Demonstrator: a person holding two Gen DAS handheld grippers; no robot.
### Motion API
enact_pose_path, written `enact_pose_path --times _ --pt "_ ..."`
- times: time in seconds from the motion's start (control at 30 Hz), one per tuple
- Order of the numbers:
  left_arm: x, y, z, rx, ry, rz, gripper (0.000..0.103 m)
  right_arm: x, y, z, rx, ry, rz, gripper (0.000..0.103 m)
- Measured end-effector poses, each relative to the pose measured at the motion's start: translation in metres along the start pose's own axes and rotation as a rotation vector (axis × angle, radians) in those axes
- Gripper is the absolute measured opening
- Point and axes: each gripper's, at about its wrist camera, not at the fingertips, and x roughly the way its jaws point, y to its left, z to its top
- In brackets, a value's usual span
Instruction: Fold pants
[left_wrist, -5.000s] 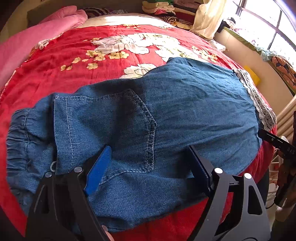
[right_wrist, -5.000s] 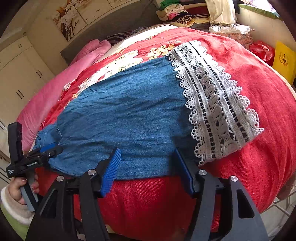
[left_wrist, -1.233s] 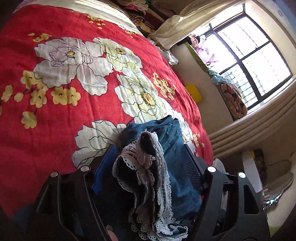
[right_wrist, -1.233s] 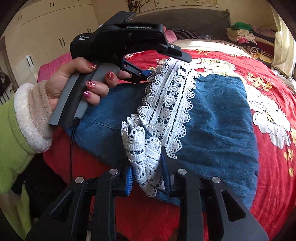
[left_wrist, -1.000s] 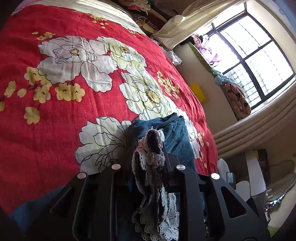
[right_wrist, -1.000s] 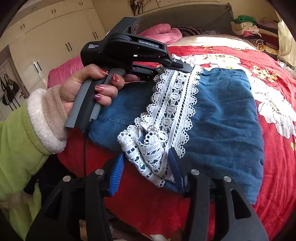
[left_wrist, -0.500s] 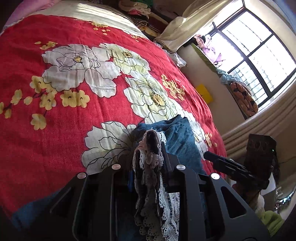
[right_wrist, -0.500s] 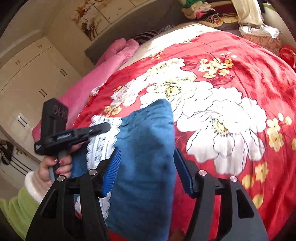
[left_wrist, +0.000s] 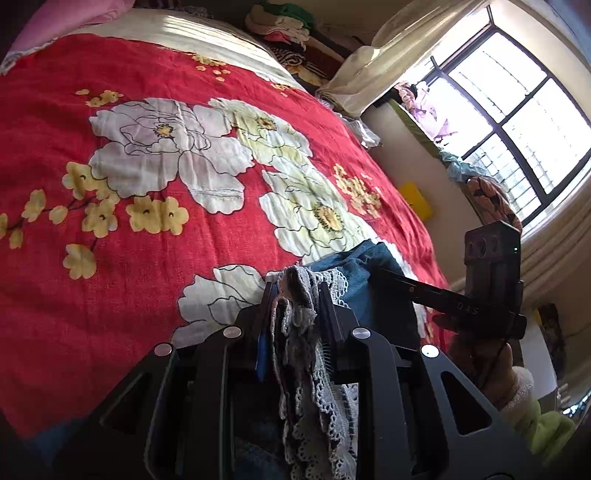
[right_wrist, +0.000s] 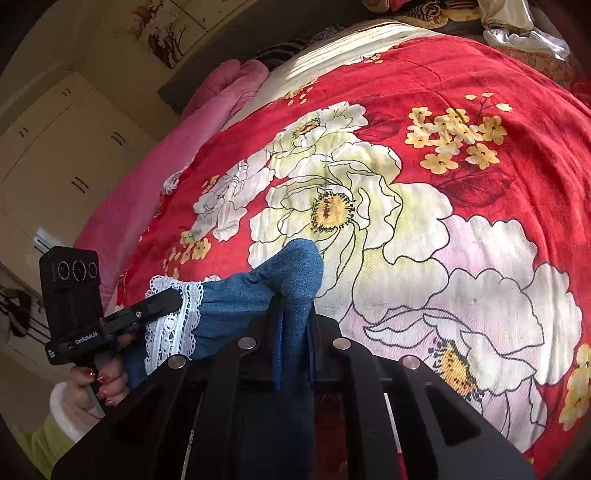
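So the left gripper is clamped tight on the bunched white lace trim of the pants, with a wad of lace hanging down between its fingers. The right gripper is pinched on a fold of plain blue denim, jaws nearly together with the cloth sandwiched in between. From the right wrist view you can see the denim stretched across between the two tools, and it looks lifted rather than lying flat, though I can't say how much still touches the red floral bedspread underneath. My read: this is mid-fold, the carrying part, both ends held up. Next move probably needs both grippers travelling together to keep the edge taut, then lowering it onto the bed squared up before letting go. The lace is the annoying bit, since it's scrunched and could land crooked. Window and pink blanket sit off at the edges.
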Motion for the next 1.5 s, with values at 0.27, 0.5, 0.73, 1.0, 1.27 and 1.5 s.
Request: enact_pose_path --times 0.27,0.5,0.73,1.0,1.27,1.5 --pt "-0.006 -0.003 -0.005 0.025 -0.02 0.071 0.03 -0.018 0.004 -0.009 -0.014 -0.044 -0.02 0.04" --pt "-0.05 -0.022 -0.018 0.037 -0.104 0.108 0.049 -0.074 0.023 -0.03 -0.089 -0.133 -0.02 0.055" --pt "-0.079 -0.04 -0.051 0.008 -0.139 0.123 0.065 -0.098 0.038 -0.063 -0.142 -0.151 -0.039 0.064" --pt "-0.097 -0.057 -0.094 -0.016 -0.128 0.164 0.072 -0.112 0.043 -0.101 -0.143 -0.145 -0.033 0.069" --pt "-0.09 -0.059 -0.135 -0.127 -0.059 0.143 0.072 -0.112 0.038 -0.125 -0.123 -0.11 -0.014 0.069" --pt "-0.08 -0.065 -0.146 -0.164 -0.006 0.128 0.061 -0.104 0.03 -0.135 -0.098 -0.056 0.024 0.069"
